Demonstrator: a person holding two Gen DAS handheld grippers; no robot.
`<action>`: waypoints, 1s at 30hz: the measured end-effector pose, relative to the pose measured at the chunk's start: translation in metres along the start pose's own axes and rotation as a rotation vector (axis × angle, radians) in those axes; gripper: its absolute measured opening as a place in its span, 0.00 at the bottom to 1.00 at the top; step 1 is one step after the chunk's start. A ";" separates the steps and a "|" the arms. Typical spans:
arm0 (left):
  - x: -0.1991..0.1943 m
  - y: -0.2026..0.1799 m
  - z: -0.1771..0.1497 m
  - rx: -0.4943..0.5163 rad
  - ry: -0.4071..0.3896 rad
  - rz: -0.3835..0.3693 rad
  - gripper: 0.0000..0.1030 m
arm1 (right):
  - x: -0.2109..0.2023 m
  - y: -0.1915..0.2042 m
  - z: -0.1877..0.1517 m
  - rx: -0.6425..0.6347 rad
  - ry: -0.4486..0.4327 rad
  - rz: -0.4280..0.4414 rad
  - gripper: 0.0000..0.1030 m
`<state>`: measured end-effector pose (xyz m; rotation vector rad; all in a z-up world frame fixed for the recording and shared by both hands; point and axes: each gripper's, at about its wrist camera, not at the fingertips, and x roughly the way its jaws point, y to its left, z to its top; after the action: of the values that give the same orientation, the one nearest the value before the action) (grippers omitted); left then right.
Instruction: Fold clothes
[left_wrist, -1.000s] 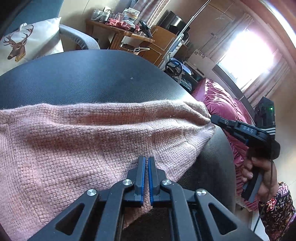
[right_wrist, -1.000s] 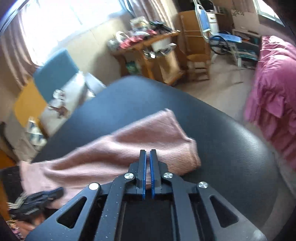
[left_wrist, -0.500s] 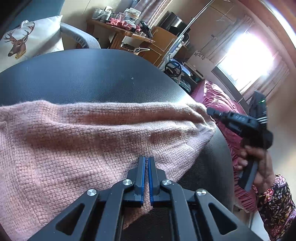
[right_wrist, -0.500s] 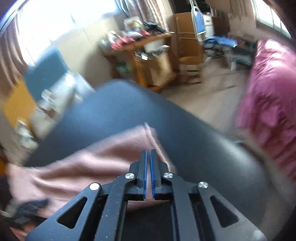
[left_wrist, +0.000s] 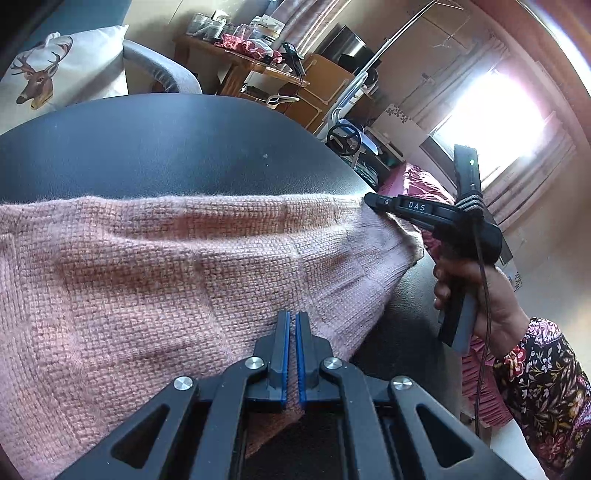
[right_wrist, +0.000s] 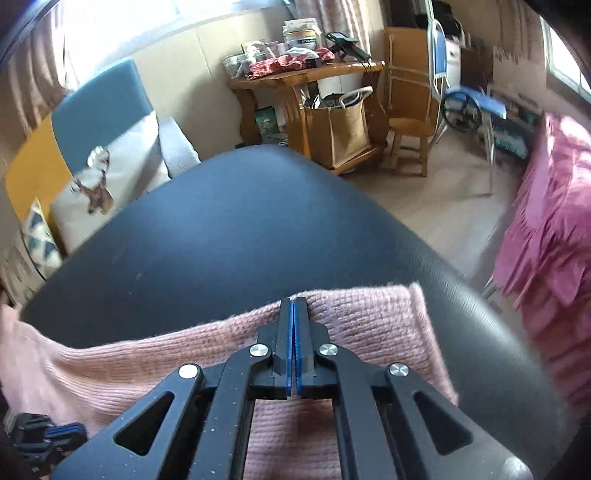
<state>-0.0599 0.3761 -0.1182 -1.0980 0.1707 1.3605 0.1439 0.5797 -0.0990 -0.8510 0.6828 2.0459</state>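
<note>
Left gripper (left_wrist: 291, 332): closed, pinching near edge of pink knit garment (left_wrist: 166, 266). Garment: spread across black table (left_wrist: 166, 147), one fold apparently laid, more folding likely left. Right gripper (right_wrist: 293, 321): closed at far edge; grip unclear.

Dark, smooth leather-like surface (left_wrist: 177, 155), a pink knitted garment (left_wrist: 166, 266) spread across its near part.

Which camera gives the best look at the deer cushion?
The left wrist view: the deer cushion is sharp there, antlers and head clear. The right wrist view shows it too, but blurred and warped near the left edge.
</note>
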 end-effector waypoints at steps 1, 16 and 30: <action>0.000 0.000 0.000 -0.001 0.000 -0.001 0.03 | -0.008 -0.004 -0.002 0.024 -0.013 0.013 0.03; -0.001 0.005 0.002 -0.033 0.011 -0.027 0.03 | -0.050 -0.031 -0.051 0.086 -0.010 -0.017 0.00; -0.089 0.041 0.020 -0.027 -0.073 0.224 0.04 | -0.080 0.109 -0.064 -0.026 0.055 0.300 0.03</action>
<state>-0.1283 0.3216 -0.0702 -1.0740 0.2281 1.6046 0.1109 0.4388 -0.0604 -0.8639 0.8589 2.3085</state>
